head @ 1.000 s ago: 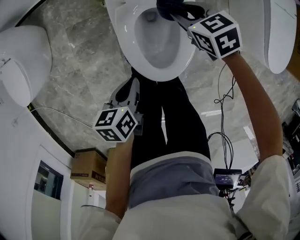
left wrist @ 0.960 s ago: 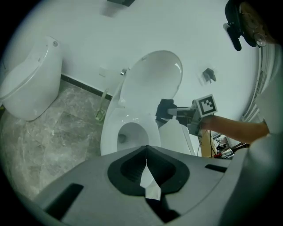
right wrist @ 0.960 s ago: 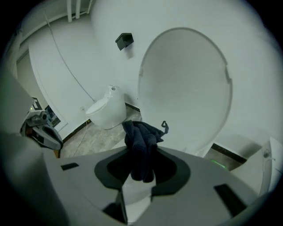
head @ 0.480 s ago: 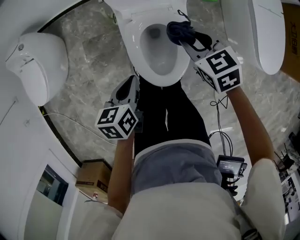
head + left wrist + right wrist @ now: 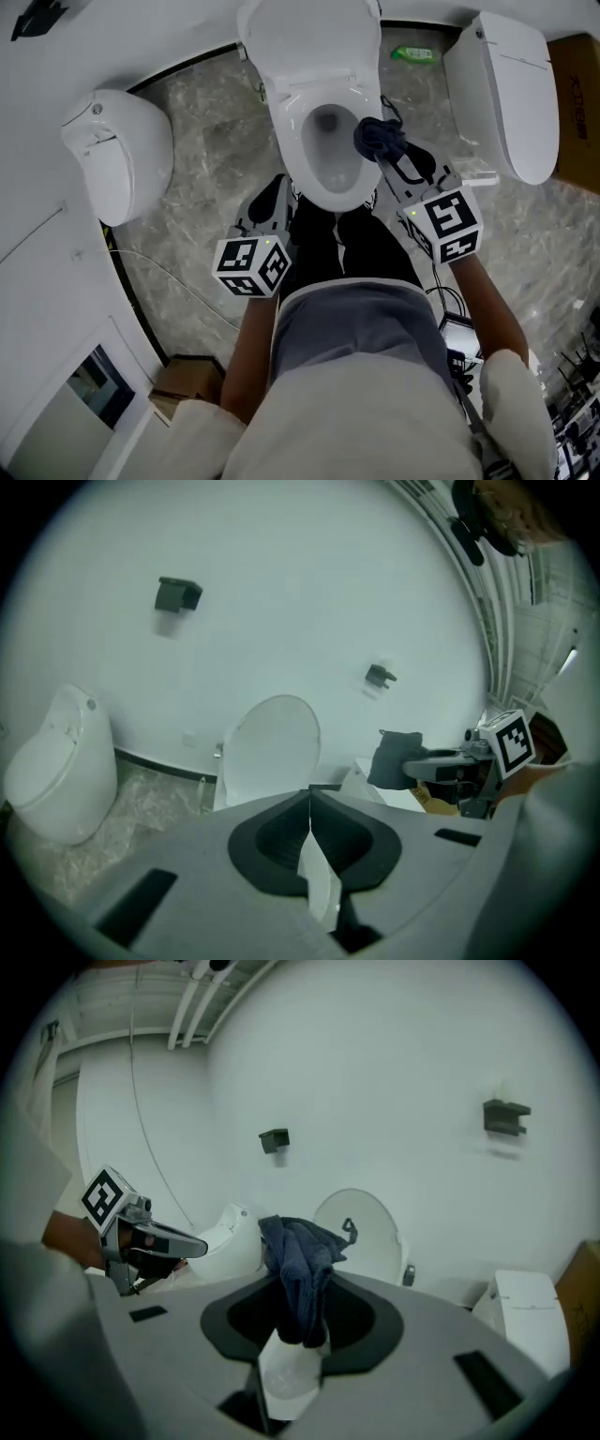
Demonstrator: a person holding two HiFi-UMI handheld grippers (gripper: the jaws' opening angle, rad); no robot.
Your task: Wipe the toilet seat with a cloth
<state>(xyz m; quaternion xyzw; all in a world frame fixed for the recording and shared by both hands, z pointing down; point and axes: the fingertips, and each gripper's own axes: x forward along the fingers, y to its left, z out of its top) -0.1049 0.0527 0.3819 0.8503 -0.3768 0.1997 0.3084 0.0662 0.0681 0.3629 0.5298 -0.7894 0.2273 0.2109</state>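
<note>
- The right hand-held gripper [image 5: 298,1340] is clamped tight on a bunched-up dark blue cloth [image 5: 300,1255]. The fabric sticks up out of the closed jaws in a floppy wad.
- Looking down on it, that cloth is over the person's right side of the white oval toilet seat [image 5: 292,141], right by the rim. Honestly can't tell if it's touching the seat or just above it.
- The left hand-held gripper [image 5: 310,803] has its jaws pressed together with nothing in them. It's down by the front left edge of the bowl, apart from the cloth.
- The white toilet lid [image 5: 309,37] is flipped up towards the wall.
- The person is standing right at the front of the bowl, dark trousers [image 5: 356,253] between the two grippers.
- There's a rounded white toilet [image 5: 117,150] off to the left and a boxier white toilet [image 5: 502,94] to the right, all on a grey marbled floor [image 5: 206,112].
- A small green thing [image 5: 412,54] lies on the floor by the wall, too small to make out.
</note>
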